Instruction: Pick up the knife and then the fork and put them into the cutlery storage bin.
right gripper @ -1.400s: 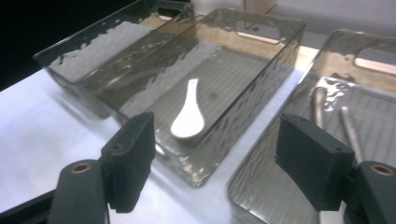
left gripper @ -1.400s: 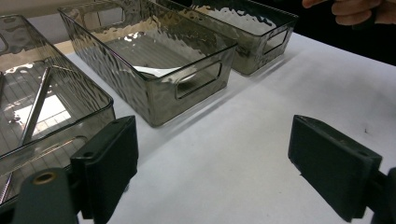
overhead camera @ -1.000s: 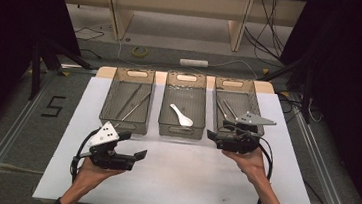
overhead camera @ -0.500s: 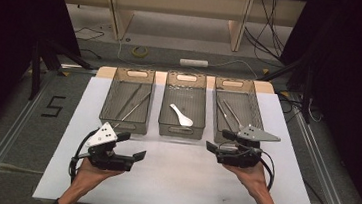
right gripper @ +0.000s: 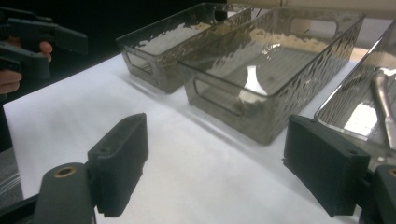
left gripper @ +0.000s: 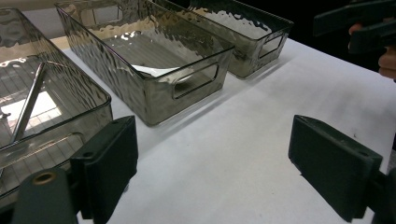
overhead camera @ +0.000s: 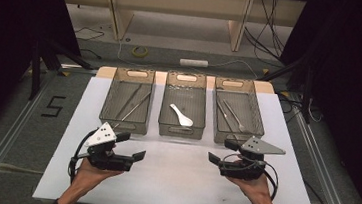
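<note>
Smoked-plastic bins already hold the cutlery — a white spoon point(overhead camera: 181, 115) lies in the middle bin point(overhead camera: 181, 129). Left gripper point(overhead camera: 132, 147) and right gripper point(overhead camera: 220, 152) hover over the bare table point(overhead camera: 176, 182), jaws wide open and empty — sorting looks finished or paused.

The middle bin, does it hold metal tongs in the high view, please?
No, the middle bin holds a single white spoon.

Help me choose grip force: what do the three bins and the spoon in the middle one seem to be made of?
The three bins look like smoky translucent plastic with a rippled, glossy finish: the table shows through their walls and highlights glint on them. The spoon appears white and smooth, probably plastic or ceramic; the look leaves that open.
</note>
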Motion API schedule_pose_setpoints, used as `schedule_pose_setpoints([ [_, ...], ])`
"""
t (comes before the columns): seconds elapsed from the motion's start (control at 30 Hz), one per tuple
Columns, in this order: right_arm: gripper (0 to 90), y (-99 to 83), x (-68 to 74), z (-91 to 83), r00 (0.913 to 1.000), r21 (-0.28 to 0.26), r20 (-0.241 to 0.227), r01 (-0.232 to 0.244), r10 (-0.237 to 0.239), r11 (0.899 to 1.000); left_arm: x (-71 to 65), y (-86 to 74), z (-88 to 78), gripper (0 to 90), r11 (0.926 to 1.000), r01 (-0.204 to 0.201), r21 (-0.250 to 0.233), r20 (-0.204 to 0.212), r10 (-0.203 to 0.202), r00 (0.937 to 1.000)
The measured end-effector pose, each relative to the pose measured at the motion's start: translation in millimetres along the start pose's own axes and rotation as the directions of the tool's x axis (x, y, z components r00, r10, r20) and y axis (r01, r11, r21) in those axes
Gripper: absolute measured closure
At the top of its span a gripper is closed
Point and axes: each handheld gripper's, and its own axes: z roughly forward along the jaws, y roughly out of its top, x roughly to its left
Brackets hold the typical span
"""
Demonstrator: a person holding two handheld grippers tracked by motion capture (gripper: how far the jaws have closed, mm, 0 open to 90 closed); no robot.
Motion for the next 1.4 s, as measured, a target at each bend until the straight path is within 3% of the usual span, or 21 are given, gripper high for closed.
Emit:
schedule_pose_setpoints([
  [0.67, 21.9, -19.4, 1.3, -9.8, 0.9997, 0.030, 0.019, -0.015, 0.015, 0.999, -1.3, -1.1, -0.9, 15.4, 1.0000, -0.002, 0.008, 0.014, 0.002, 0.9999],
  [1.4, 21.4, -23.7, 2.6, -11.1, 0.9993, 0.039, 0.032, -0.019, 0.018, 0.999, -2.1, -1.8, -0.1, 15.4, 0.9999, -0.004, 0.014, 0.020, 0.004, 0.9998],
])
